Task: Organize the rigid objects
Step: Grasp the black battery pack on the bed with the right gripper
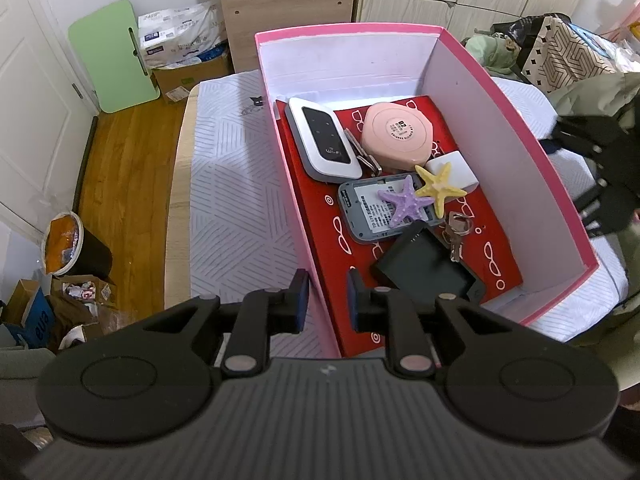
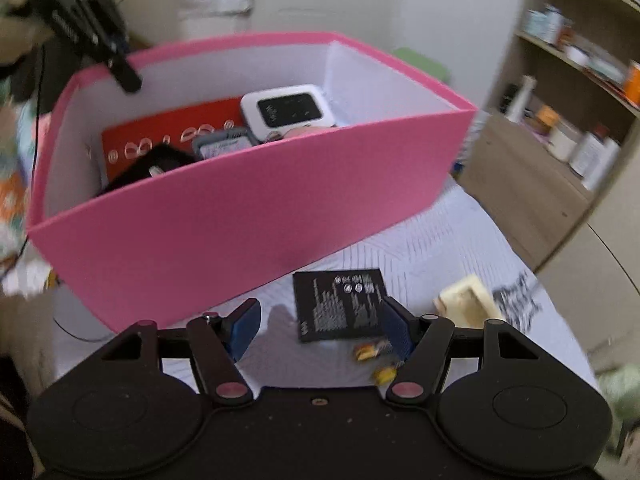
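A pink box (image 1: 560,184) with a red floor stands on the table. In it lie a white Wi-Fi router (image 1: 322,138), a round pink case (image 1: 398,134), a purple starfish (image 1: 402,200), a yellow starfish (image 1: 440,188), a grey device (image 1: 360,212), keys (image 1: 456,232) and a black cover (image 1: 424,268). My left gripper (image 1: 328,300) straddles the box's near left wall with a narrow gap between its jaws, which hold nothing. My right gripper (image 2: 320,332) is open above a flat black battery (image 2: 340,304) on the table outside the box (image 2: 240,208).
A cream block (image 2: 468,300) and small yellow pieces (image 2: 372,354) lie by the battery. The table has a white patterned cloth (image 1: 232,184). Shelves (image 2: 568,92) stand to the right. A bin (image 1: 72,248) and a cardboard box (image 1: 188,68) sit on the floor.
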`<state>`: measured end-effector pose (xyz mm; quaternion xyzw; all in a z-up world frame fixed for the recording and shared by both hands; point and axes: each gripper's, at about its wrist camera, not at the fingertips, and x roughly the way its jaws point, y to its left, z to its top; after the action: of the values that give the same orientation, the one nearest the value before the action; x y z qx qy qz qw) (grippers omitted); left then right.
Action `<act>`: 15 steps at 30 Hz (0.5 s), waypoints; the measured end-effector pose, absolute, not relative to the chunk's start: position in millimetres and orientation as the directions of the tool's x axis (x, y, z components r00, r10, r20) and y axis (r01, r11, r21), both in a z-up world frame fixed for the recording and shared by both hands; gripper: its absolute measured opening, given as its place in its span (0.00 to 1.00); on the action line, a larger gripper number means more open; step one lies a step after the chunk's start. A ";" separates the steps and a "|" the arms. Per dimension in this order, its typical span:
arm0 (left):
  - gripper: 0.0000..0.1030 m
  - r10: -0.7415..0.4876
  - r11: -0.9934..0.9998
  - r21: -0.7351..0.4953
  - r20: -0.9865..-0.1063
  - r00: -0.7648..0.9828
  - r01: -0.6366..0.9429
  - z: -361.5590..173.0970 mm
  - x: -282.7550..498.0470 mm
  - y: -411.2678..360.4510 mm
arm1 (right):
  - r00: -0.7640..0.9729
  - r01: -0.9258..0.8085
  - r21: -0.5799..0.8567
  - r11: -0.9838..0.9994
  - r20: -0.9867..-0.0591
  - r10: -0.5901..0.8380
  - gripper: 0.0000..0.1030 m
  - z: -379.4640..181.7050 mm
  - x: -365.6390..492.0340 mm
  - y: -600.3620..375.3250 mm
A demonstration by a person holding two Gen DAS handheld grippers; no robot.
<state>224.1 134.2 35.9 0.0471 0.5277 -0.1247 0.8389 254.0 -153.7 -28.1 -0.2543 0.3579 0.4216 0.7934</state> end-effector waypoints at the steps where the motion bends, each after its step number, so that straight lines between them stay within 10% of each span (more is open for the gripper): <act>1: 0.17 -0.160 0.964 -0.053 -0.897 0.411 0.260 36.0 224.6 134.1 | 0.369 -0.864 -0.099 0.494 -0.793 0.485 0.68 -29.7 260.9 -150.4; 15: 0.17 -0.165 0.963 -0.057 -0.897 0.411 0.262 36.0 223.9 133.9 | 0.258 -0.815 0.095 0.572 -0.824 0.504 0.66 -34.5 303.7 -156.9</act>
<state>223.9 133.9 36.0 0.0459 0.5275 -0.1273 0.8387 303.7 -156.9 -34.5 -0.1785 0.4346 0.4268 0.7727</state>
